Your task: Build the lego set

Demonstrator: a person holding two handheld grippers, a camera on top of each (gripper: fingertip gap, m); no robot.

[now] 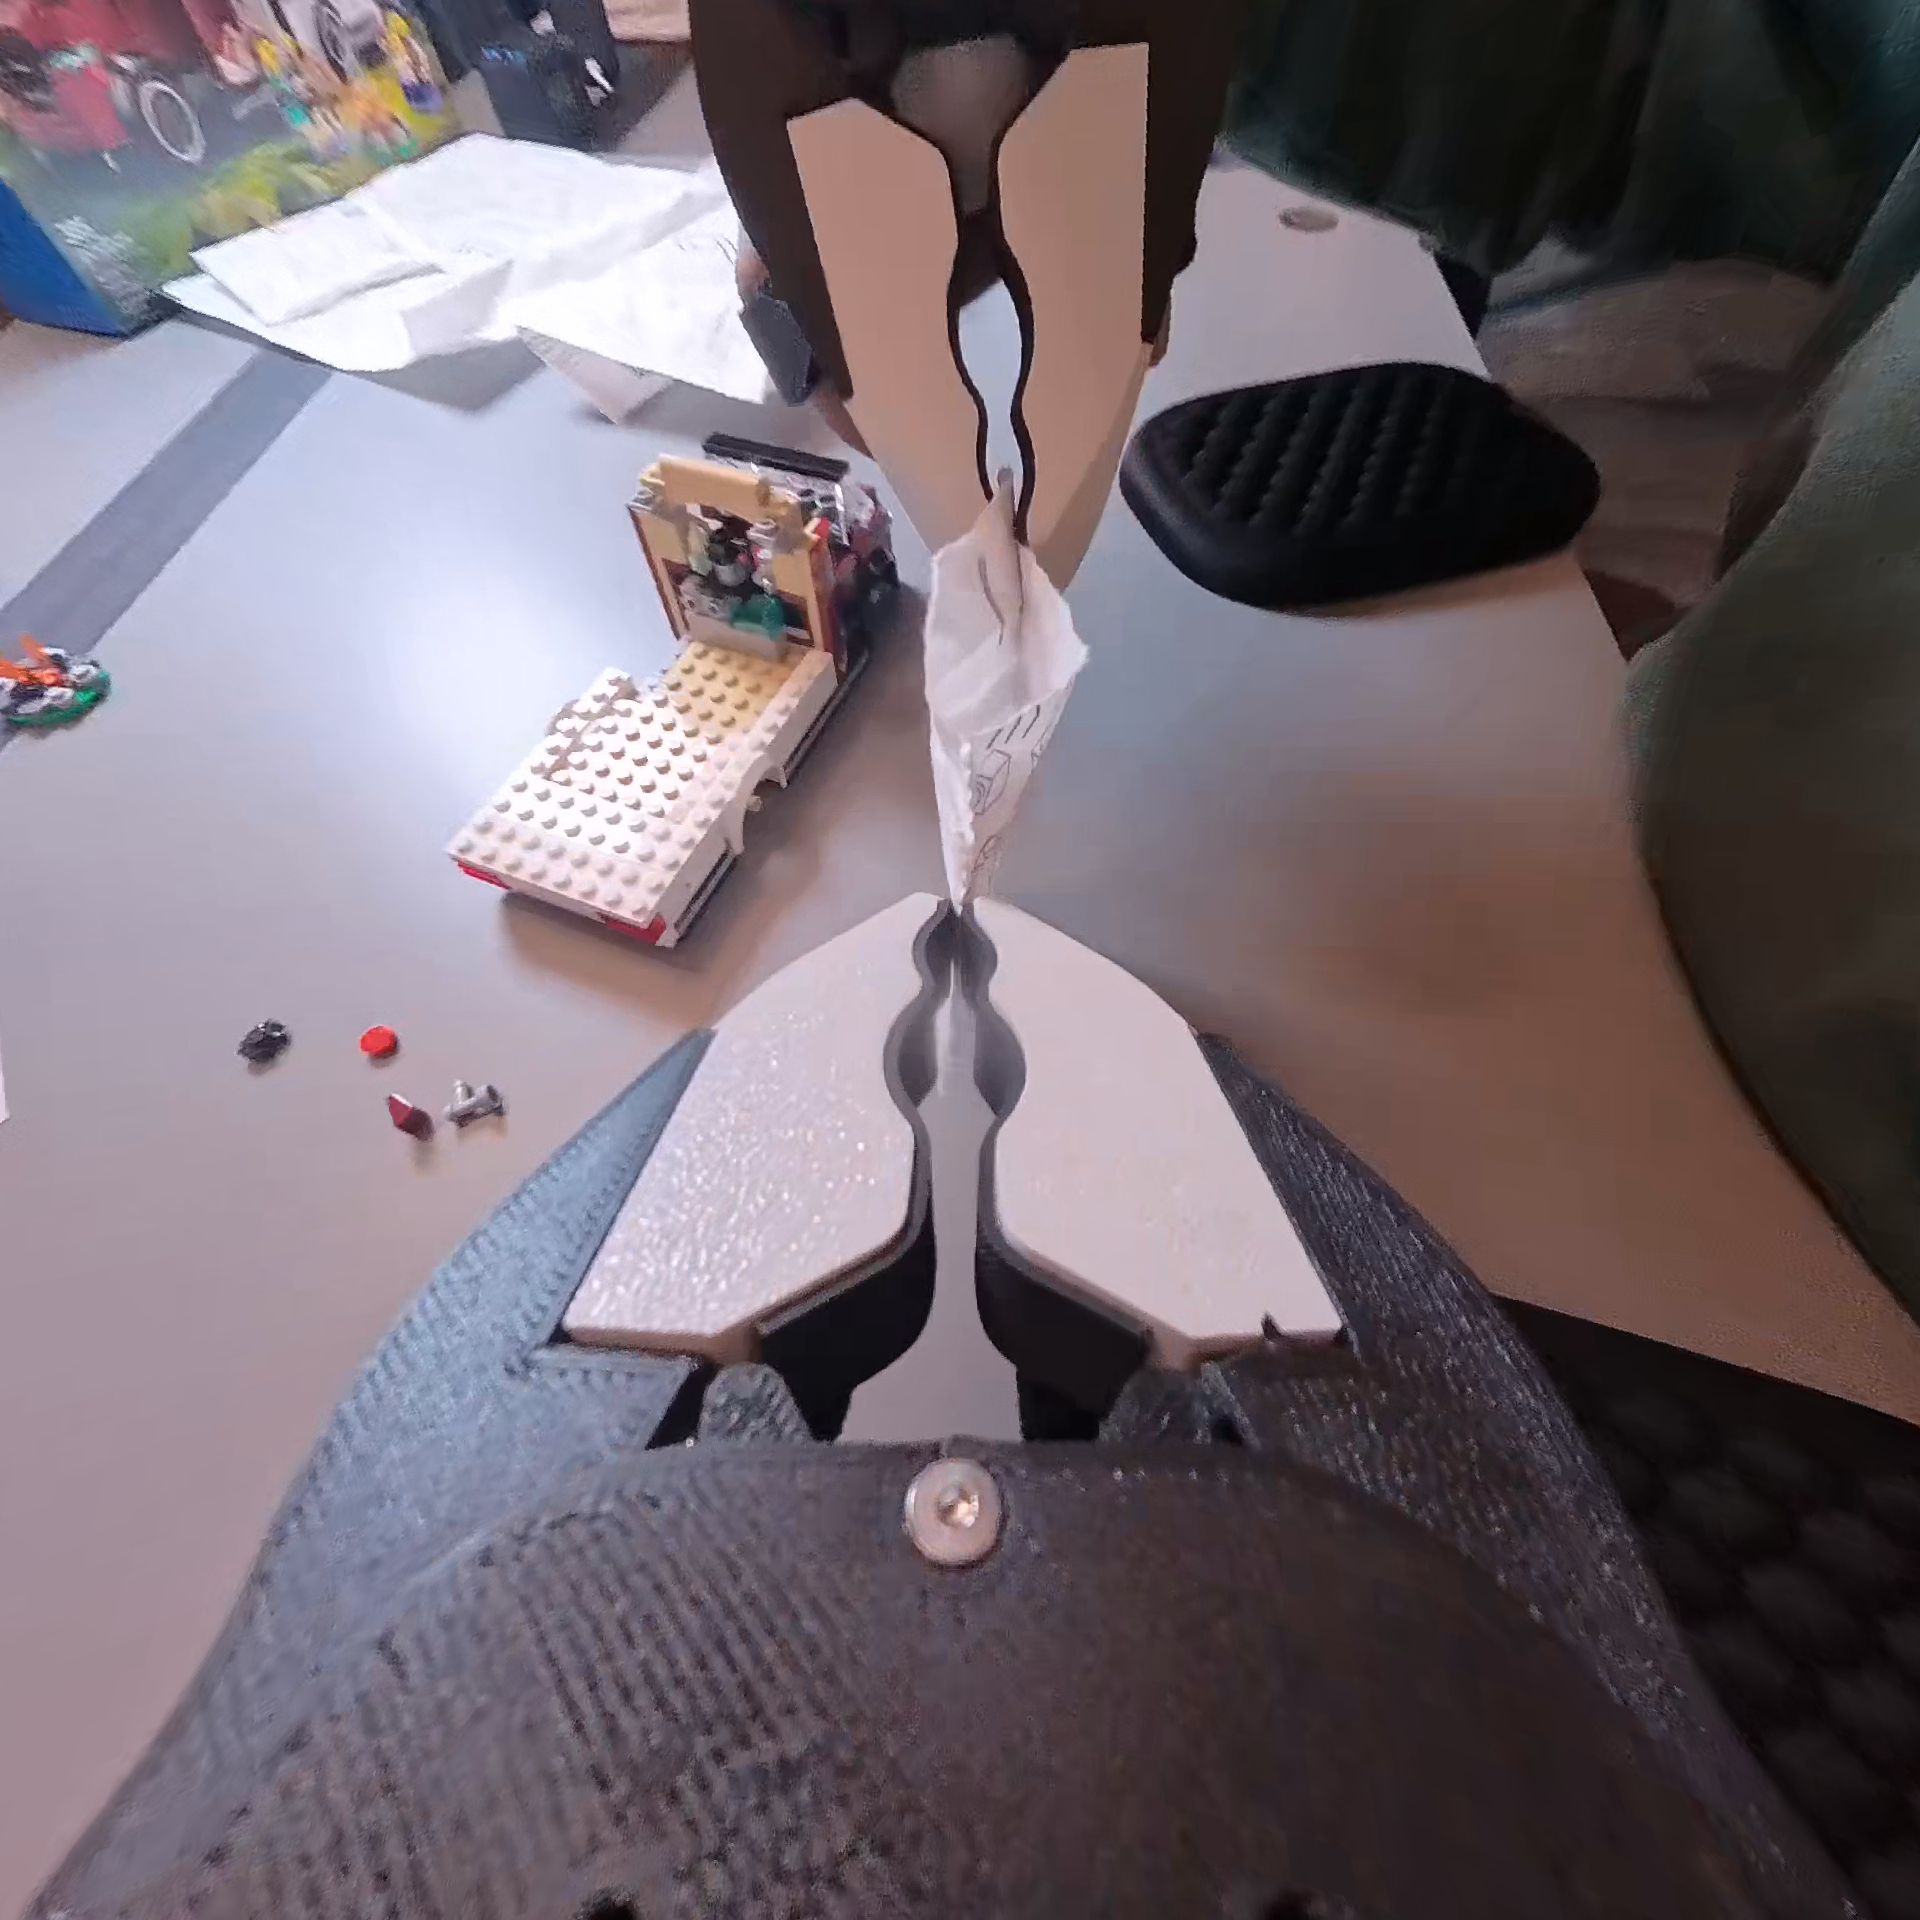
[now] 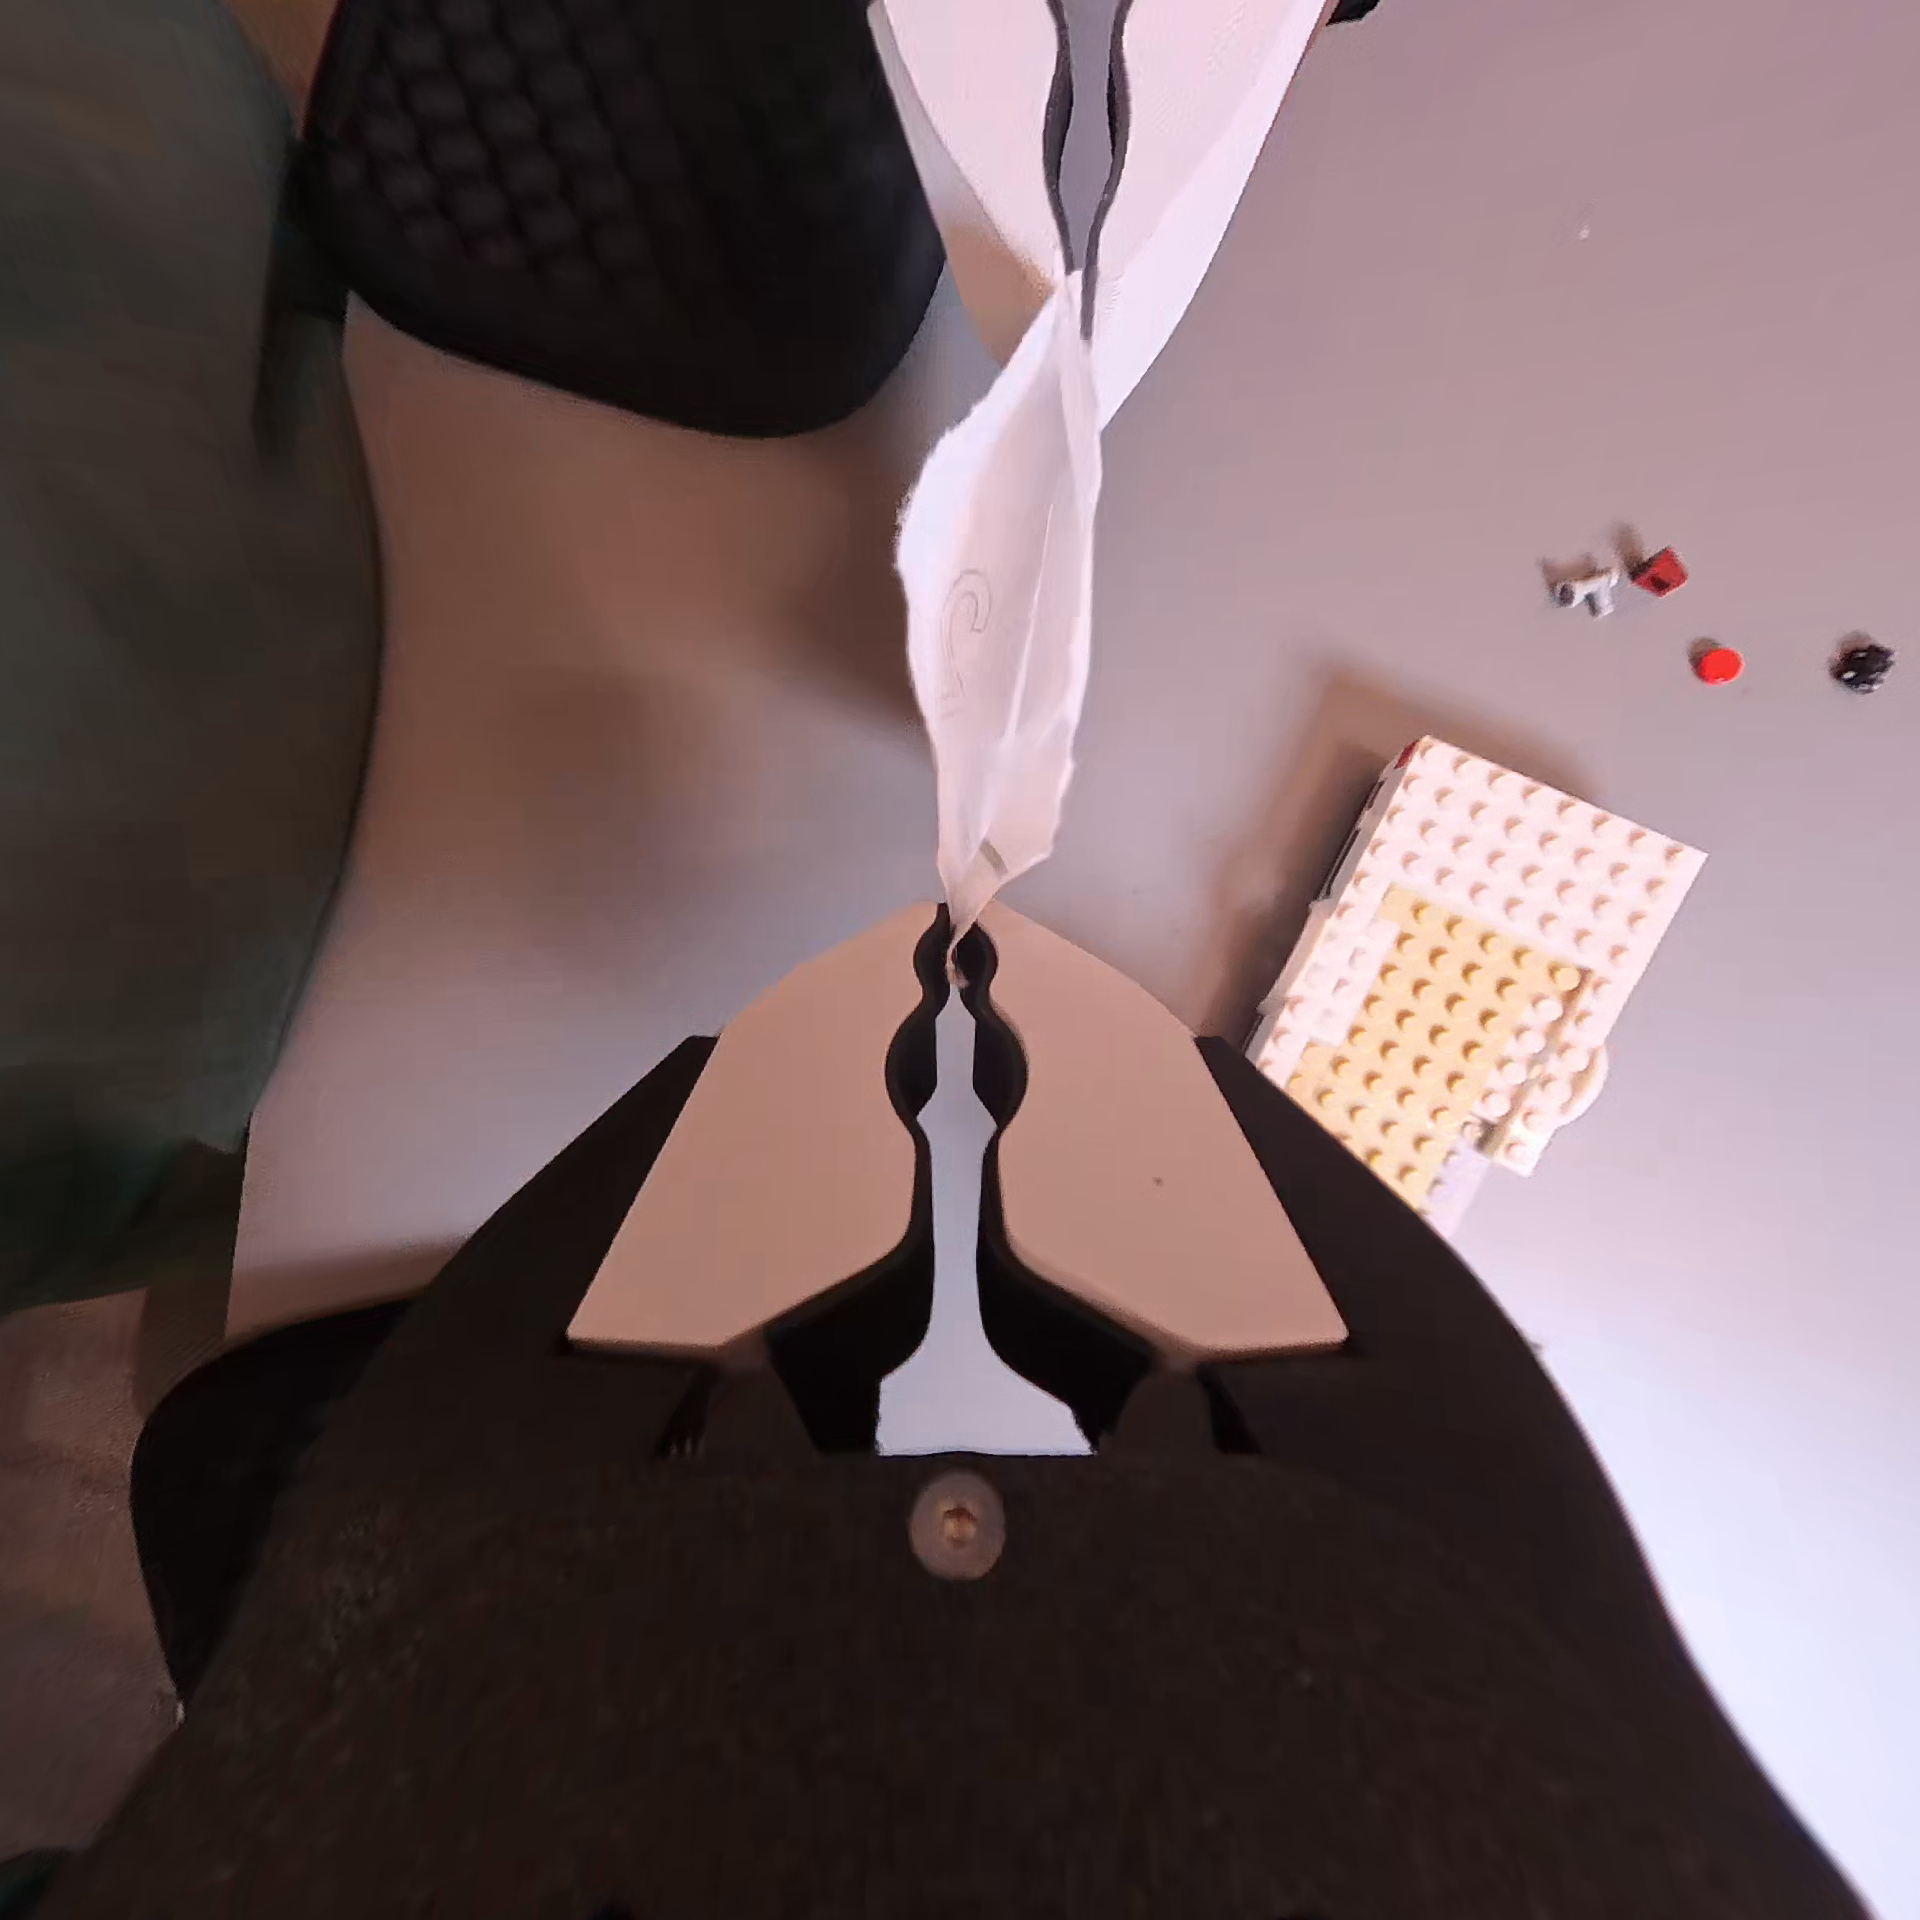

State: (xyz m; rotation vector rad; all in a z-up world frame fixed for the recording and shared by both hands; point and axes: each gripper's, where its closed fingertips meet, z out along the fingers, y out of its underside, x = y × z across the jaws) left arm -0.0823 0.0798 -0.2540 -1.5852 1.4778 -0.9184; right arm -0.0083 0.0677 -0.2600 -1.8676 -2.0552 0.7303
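A small white paper bag (image 1: 997,675) is stretched in the air between my two grippers. My left gripper (image 1: 961,914) is shut on its near end, and my right gripper (image 1: 1008,488) is shut on its far end. In the right wrist view the bag (image 2: 997,644) runs from my right gripper (image 2: 956,925) up to my left gripper (image 2: 1086,275). The part-built white and tan lego vehicle (image 1: 675,717) stands on the grey table, left of the bag; it also shows in the right wrist view (image 2: 1475,956). Several small loose pieces (image 1: 416,1081) lie near it.
Torn white paper bags (image 1: 468,260) and the set's box (image 1: 187,125) lie at the far left. A small lego cluster (image 1: 47,681) sits at the left edge. A black chair armrest (image 1: 1361,483) and green cloth (image 1: 1787,831) lie past the table's right edge. Tip to tip, the grippers are about 8 cm apart.
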